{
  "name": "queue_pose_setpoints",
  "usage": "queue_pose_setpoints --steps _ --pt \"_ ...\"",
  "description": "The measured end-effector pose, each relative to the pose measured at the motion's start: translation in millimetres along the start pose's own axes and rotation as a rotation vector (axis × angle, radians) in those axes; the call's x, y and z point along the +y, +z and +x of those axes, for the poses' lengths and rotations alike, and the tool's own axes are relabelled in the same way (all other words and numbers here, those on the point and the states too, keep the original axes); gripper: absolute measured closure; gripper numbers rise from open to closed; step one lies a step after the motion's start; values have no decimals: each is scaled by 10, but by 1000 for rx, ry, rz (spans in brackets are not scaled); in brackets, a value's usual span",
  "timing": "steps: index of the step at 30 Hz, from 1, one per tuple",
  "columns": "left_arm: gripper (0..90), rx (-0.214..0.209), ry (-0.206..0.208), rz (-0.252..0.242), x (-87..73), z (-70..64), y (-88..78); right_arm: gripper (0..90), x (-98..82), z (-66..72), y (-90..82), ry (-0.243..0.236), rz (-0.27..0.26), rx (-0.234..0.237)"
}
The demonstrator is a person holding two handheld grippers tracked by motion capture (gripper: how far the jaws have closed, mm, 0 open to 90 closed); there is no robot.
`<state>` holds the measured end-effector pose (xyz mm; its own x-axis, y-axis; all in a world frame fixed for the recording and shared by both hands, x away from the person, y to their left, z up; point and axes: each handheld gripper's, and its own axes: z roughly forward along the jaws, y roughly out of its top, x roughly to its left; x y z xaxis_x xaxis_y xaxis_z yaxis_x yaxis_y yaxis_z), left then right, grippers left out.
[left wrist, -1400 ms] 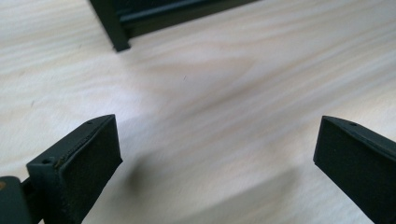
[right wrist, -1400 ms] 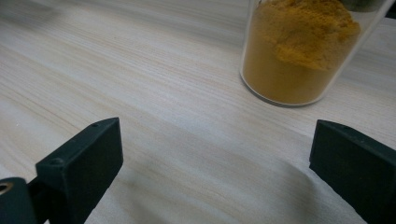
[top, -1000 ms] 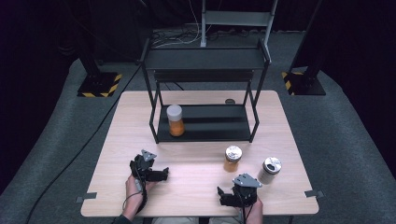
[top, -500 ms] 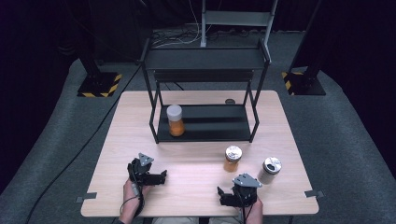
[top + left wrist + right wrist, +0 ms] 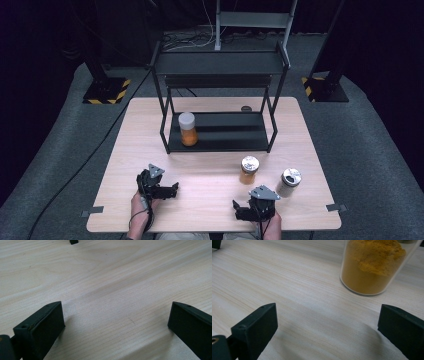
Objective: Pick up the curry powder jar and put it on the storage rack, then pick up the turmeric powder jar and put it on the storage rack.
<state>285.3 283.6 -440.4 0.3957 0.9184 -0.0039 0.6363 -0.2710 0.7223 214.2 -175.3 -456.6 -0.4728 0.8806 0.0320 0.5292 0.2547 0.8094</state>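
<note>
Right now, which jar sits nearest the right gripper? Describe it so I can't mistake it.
On the wooden table, in front of the black shelf rack, two jars stand near the right edge. Yours is the left one, the orange powder jar; the neighbouring pale jar holds no orange.

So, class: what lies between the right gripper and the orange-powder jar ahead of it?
Bare table between right gripper and orange-powder jar, per the right gripper view.

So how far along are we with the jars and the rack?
One white-lidded jar already stands on the rack's lower shelf. Nothing is in hand: left gripper and right gripper are open. The orange jar and pale jar wait on the table.
</note>
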Motion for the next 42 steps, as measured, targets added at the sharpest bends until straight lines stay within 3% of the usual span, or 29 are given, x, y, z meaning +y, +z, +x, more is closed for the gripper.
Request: queue_pose_setpoints --steps 42 --pt "5 -1 7 0 -4 -3 -6 19 31 44 15 -2 17 -22"
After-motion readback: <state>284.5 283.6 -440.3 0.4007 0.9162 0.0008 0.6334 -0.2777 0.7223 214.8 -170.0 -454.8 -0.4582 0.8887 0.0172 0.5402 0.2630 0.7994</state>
